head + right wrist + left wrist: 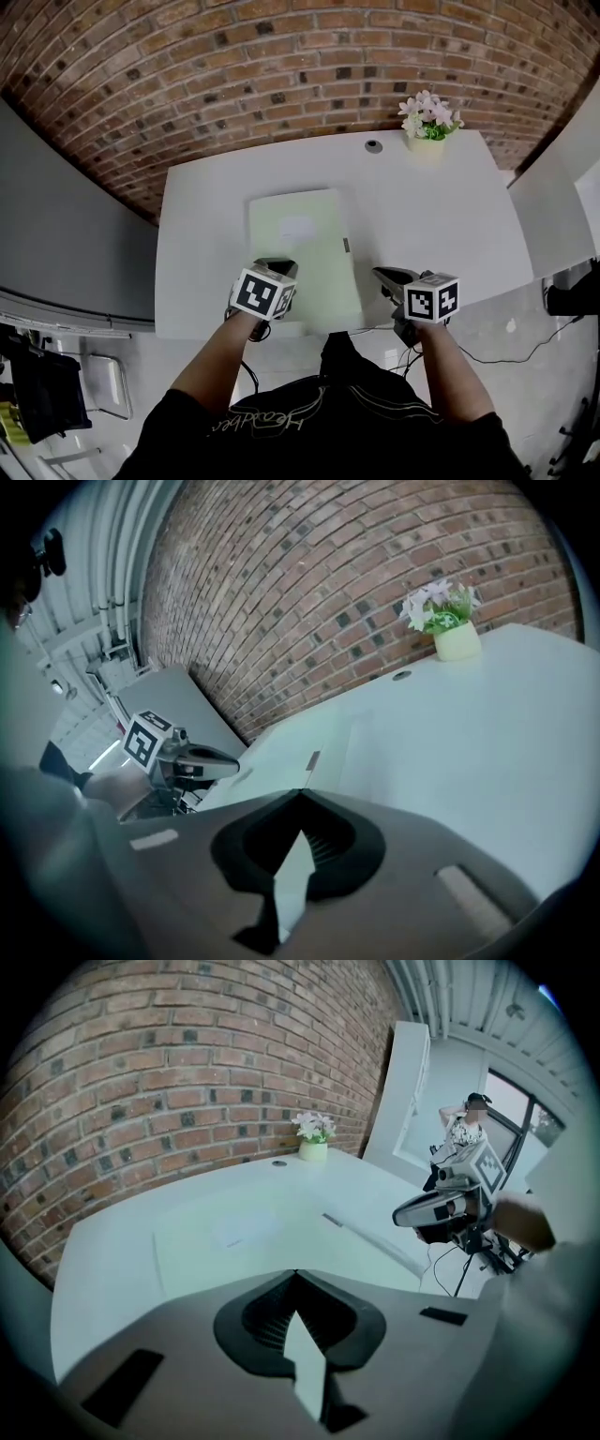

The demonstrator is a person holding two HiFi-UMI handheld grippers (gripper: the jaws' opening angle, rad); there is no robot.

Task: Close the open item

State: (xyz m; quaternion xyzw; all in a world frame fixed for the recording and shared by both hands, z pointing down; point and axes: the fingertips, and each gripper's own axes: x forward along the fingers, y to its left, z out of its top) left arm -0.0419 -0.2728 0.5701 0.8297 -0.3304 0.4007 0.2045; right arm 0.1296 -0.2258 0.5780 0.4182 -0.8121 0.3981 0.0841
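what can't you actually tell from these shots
pale green case: in the head view its near-left corner is covered by the left hand-held gripper. Its seam is too thin in every view to tell whether the lid is fully shut.
label on the case: the print is too small and washed out to read.
table: in both gripper views its near part is blocked by each hand-held gripper's own body.
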